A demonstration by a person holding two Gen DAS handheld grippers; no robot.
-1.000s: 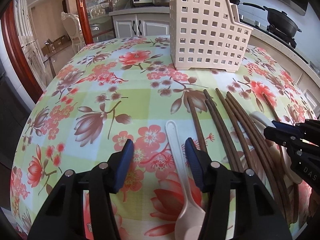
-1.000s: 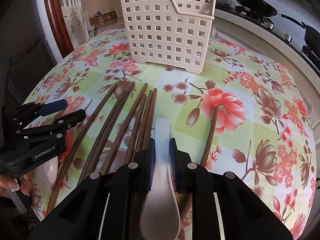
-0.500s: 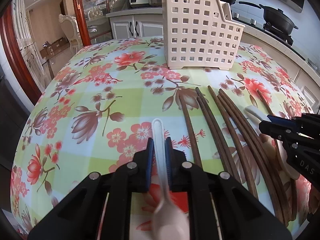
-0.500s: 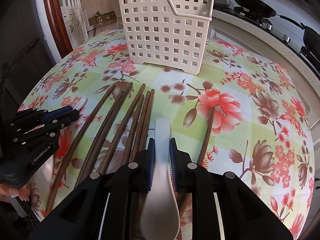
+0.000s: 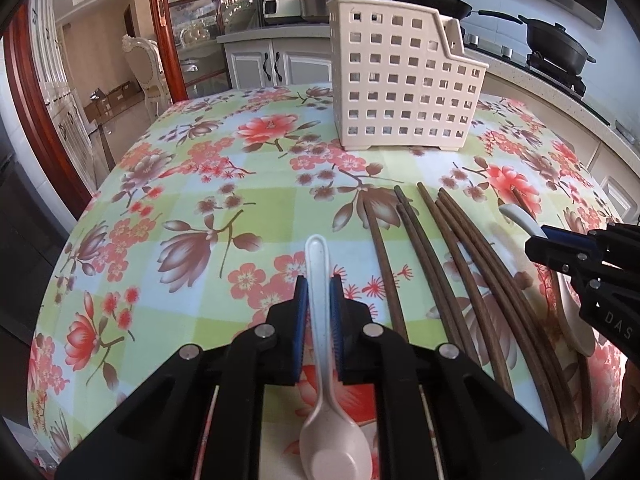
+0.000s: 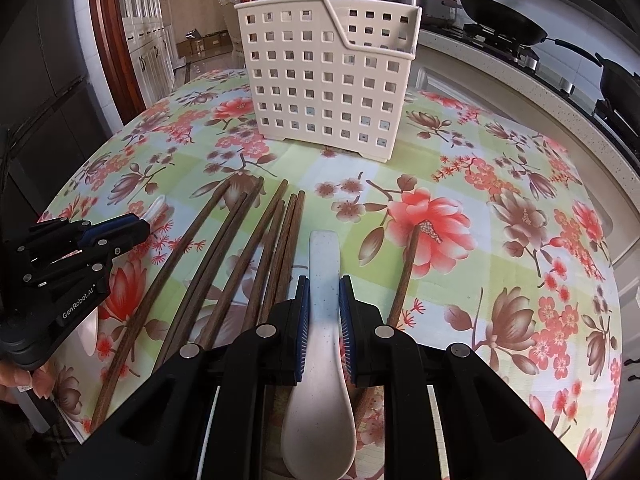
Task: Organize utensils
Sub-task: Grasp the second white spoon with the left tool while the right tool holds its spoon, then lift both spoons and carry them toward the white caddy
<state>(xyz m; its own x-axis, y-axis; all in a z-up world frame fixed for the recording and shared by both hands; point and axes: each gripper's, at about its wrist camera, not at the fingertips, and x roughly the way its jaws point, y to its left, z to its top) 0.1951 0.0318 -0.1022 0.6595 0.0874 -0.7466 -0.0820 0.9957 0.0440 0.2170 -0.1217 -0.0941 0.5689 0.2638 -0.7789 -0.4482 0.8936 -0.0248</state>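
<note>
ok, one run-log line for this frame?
left gripper: shut on plastic spoon | right gripper: shut on ceramic spoon | chopsticks: on table | basket: no utensils seen inside

Basket (image 6: 326, 76) at table's (image 6: 500, 248) far end; chopsticks (image 6: 240, 264) before it, between both spoons.

Floral tablecloth (image 5: 224, 216) fills centre of both views; rice cookers (image 5: 316, 2) on counter, top centre; black pans (image 5: 558, 46) on stove, upper right; white chair (image 5: 142, 68) and red door frame (image 5: 164, 32), upper left.
</note>
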